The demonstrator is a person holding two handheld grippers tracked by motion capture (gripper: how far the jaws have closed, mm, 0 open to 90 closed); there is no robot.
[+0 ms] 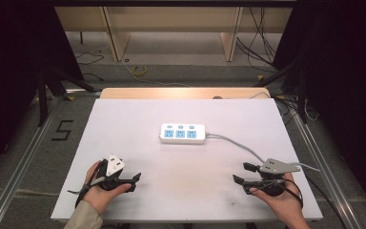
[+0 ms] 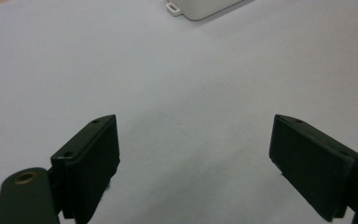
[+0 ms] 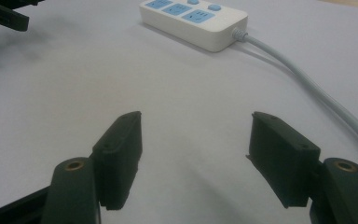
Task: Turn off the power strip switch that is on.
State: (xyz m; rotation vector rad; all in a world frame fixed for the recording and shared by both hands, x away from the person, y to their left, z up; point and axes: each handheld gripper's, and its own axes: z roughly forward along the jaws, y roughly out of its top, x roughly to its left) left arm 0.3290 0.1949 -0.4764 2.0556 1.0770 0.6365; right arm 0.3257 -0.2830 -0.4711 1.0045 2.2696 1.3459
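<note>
A white power strip (image 1: 182,133) with blue sockets lies in the middle of the white table top (image 1: 138,119); its grey cord (image 1: 238,143) runs off to the right. The strip's near end (image 2: 200,7) shows at the top of the left gripper view, and the whole strip (image 3: 193,21) with its cord (image 3: 307,84) appears in the right gripper view. My left gripper (image 1: 134,182) rests near the front left, held in a hand, jaws wide apart with nothing between them (image 2: 193,158). My right gripper (image 1: 240,173) sits at the front right, open and empty (image 3: 196,149).
A wooden table edge (image 1: 181,92) runs behind the white top. Beyond it are wooden furniture legs (image 1: 116,40) and cables on the floor (image 1: 138,70). A metal rail (image 1: 24,157) runs along the left, with a "5" marking (image 1: 62,130) on the floor.
</note>
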